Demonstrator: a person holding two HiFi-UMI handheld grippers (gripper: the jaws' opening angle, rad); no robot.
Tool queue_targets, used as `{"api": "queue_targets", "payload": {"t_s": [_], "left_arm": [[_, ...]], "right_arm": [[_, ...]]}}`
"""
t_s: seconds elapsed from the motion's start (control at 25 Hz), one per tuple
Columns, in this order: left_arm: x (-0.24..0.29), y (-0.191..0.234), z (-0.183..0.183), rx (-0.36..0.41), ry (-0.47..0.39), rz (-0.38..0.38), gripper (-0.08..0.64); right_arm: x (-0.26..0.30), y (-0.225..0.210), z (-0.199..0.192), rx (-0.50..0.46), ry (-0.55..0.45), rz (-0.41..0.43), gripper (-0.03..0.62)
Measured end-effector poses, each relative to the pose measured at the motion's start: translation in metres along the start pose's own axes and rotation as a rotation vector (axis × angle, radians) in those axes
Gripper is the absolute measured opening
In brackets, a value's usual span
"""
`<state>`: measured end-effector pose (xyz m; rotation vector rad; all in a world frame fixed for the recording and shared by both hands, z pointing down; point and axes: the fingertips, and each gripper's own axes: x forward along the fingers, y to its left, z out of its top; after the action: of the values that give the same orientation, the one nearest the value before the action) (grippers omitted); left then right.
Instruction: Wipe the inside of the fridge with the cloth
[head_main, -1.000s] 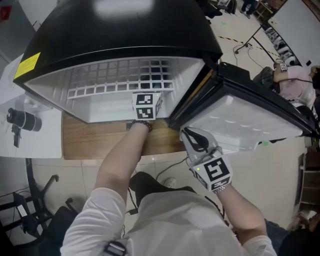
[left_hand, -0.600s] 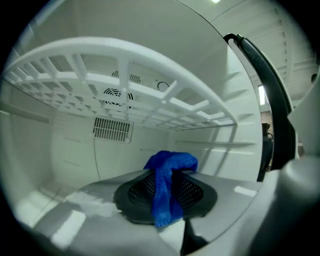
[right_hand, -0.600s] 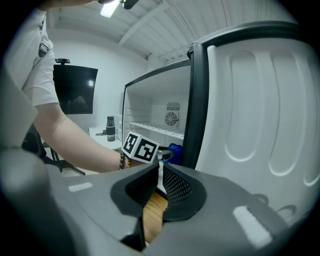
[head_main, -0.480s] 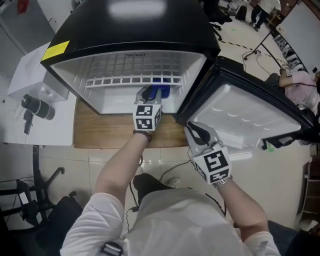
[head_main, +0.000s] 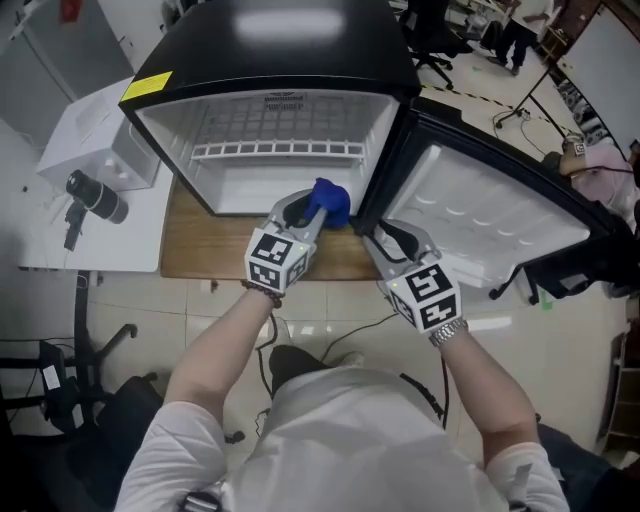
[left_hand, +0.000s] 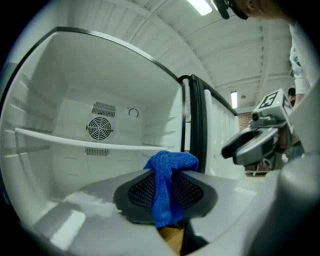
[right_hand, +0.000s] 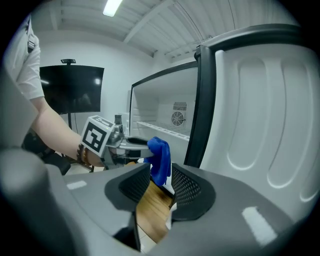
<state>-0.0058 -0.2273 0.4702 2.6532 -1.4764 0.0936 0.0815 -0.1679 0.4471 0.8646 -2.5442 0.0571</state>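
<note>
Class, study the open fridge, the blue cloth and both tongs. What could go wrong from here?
1. The left tongs pinch only a fold of the blue cloth; rubbing the fridge wall may pull it free.
2. The right tongs have just been opening, with nothing between them, so the door seems unheld and might swing back.
3. The wire shelf could be knocked while reaching in.
</note>
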Motion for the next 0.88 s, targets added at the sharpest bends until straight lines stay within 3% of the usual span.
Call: {"api": "queue_targets", "payload": {"t_s": [0.32,0.76,0.88], "left_arm": [[-0.027,-0.066,0.033,0.028,-0.005,-0.278,0.089],[-0.05,-0.149,0.061,-0.011,0.055,-0.675,0.091],[-0.052,-0.167,0.06,0.004,0.086,-0.756,0.091]], "right_arm": [[-0.013,0.004,-0.002,-0.057,0.006,0.129,0.225],[-0.059,0.028,0.005,-0.123,0.002,0.377,0.247],[-0.067,0.037,0.006,-0.151,-0.008,0.404,0.247]]}}
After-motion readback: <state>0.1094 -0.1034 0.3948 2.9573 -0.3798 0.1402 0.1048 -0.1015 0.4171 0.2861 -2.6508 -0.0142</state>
